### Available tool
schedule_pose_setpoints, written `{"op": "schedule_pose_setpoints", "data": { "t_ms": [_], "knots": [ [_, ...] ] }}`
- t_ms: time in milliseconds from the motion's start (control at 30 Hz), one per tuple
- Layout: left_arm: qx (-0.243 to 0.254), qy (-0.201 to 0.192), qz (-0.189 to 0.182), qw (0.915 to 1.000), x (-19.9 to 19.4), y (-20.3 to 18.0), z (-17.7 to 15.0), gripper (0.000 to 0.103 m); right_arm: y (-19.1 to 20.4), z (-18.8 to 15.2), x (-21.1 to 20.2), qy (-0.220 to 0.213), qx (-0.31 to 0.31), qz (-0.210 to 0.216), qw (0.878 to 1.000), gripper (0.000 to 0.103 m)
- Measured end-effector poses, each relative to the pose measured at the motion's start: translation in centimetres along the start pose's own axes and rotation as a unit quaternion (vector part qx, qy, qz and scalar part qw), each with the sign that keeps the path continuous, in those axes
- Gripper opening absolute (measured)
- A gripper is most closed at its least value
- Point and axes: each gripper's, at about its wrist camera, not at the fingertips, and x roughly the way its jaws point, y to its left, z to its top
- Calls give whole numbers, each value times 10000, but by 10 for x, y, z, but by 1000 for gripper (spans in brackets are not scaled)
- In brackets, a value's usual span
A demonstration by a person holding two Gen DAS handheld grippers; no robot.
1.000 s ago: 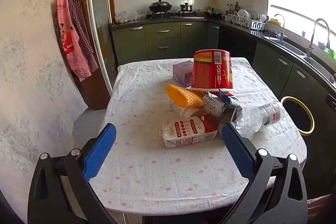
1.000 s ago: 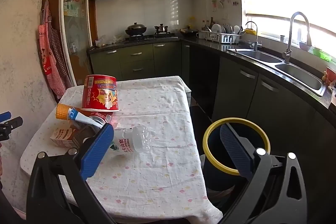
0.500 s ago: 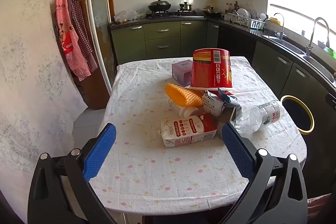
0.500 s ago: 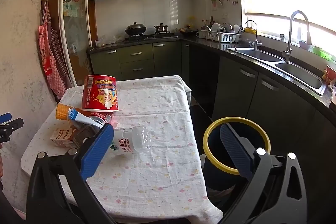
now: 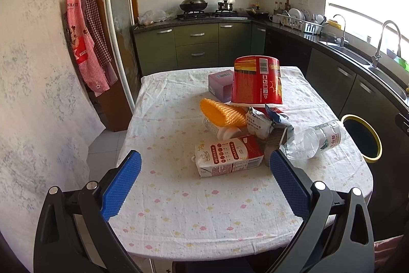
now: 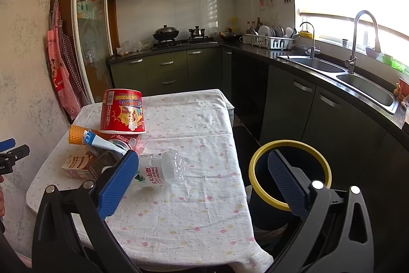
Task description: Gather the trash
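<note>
A pile of trash lies on the table (image 5: 179, 196): a milk carton (image 5: 227, 155) on its side, an orange foam net (image 5: 221, 112), an upturned red noodle tub (image 5: 257, 79), crumpled wrappers (image 5: 265, 120), a purple box (image 5: 221, 86) and a clear plastic bottle (image 5: 317, 140). The bottle (image 6: 163, 168) and tub (image 6: 122, 110) also show in the right wrist view. My left gripper (image 5: 204, 183) is open and empty, short of the carton. My right gripper (image 6: 202, 181) is open and empty, between the bottle and the yellow-rimmed bin (image 6: 290, 145).
The bin (image 5: 363, 137) stands on the floor off the table's right side. Dark cabinets and a sink (image 6: 358, 83) run along the right wall. A stove (image 5: 202, 14) is at the back. Aprons (image 5: 84, 42) hang on the left wall.
My left gripper has edged slightly forward and lower toward the pile. The right gripper has barely moved. Nothing was taken hold of.
</note>
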Motion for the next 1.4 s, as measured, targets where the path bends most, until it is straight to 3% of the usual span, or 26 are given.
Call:
{"op": "schedule_pose_setpoints", "data": {
  "t_ms": [1400],
  "knots": [
    [39, 142, -39, 9999, 8, -4, -4, 99, -1, -4, 6, 71, 55, 4, 10000, 97]
  ]
}}
